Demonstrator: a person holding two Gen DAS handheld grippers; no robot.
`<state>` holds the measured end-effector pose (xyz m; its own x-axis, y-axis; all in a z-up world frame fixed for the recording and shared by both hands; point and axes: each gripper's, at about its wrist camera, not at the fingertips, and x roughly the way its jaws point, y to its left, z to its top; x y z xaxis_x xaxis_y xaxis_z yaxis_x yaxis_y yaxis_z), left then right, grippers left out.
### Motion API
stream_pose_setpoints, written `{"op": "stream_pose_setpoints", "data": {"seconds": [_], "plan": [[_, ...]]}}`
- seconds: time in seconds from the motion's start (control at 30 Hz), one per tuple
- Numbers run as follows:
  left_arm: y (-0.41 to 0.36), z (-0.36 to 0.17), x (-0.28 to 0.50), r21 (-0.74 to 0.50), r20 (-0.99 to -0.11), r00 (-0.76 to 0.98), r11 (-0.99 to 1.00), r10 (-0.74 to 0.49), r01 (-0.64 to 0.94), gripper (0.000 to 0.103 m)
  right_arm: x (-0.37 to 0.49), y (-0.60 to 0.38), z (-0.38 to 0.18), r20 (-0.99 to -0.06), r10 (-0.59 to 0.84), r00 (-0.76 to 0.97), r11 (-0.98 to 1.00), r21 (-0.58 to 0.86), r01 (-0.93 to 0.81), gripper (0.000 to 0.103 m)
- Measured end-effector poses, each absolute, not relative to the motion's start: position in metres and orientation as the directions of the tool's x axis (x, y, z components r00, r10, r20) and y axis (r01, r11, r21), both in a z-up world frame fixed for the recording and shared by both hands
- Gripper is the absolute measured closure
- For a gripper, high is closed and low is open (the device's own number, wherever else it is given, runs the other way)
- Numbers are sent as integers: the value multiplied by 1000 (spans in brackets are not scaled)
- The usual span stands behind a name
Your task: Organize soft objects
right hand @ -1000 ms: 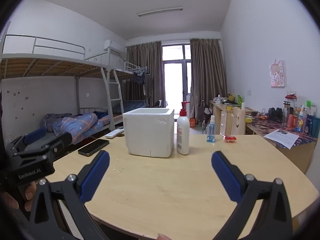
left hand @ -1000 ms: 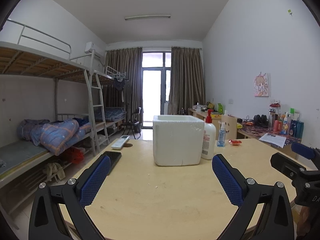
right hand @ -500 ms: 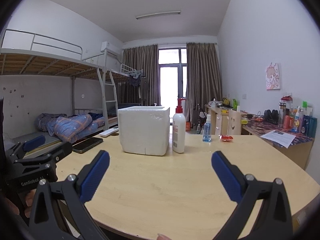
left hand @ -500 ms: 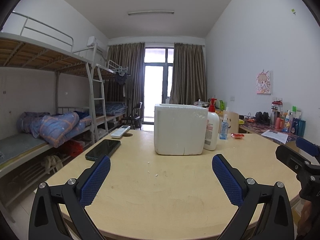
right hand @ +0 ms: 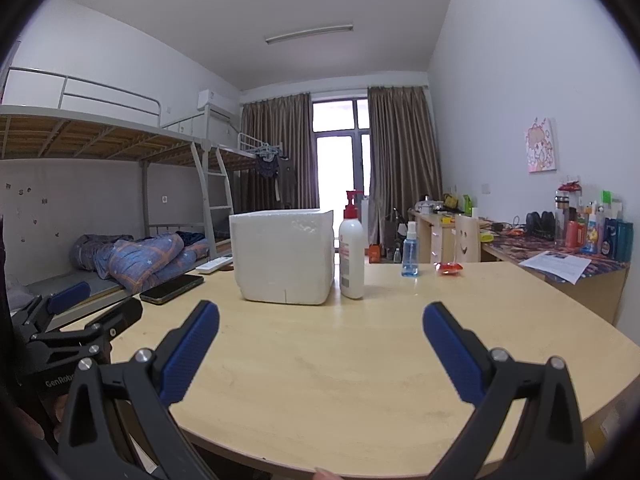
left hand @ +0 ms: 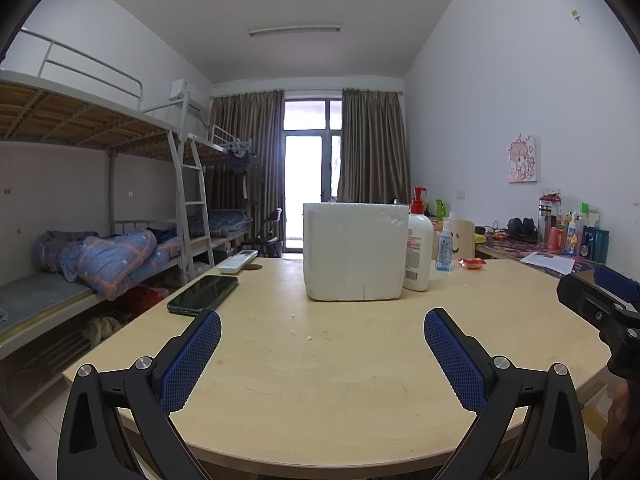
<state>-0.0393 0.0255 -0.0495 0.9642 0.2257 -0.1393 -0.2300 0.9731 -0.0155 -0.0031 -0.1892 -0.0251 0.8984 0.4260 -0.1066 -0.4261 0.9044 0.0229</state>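
Soft objects aren't visible on the surface [left hand: 340, 368]; the foam box [left hand: 354, 252] (contents hidden) sits far centre. I've lowered both cameras to surface level. Left gripper [left hand: 322, 344] and right gripper [right hand: 320, 340] hover with jaws wide, holding nothing, so sorting hasn't begun.
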Motion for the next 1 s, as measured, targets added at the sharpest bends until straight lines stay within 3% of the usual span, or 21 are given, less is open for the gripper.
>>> {"op": "stream_pose_setpoints", "data": {"seconds": [0.43,0.6,0.83,1.0], "plan": [[19,-34,-42,-4,-163,963,976,214,-217,1,-15,-190,-12,-74,423,903,906,-7,-424,0],[14,-27,-51,-7,-151,969,980,194,-197,1,-16,-192,-8,-117,424,898,904,5,-427,0],[23,-32,-30,0,-223,949,973,225,-231,1,-9,-184,-14,-139,409,902,911,0,-413,0],[30,-27,-34,-11,-215,948,970,234,-242,1,-1,-180,-13,-165,416,894,907,10,-420,0]]}}
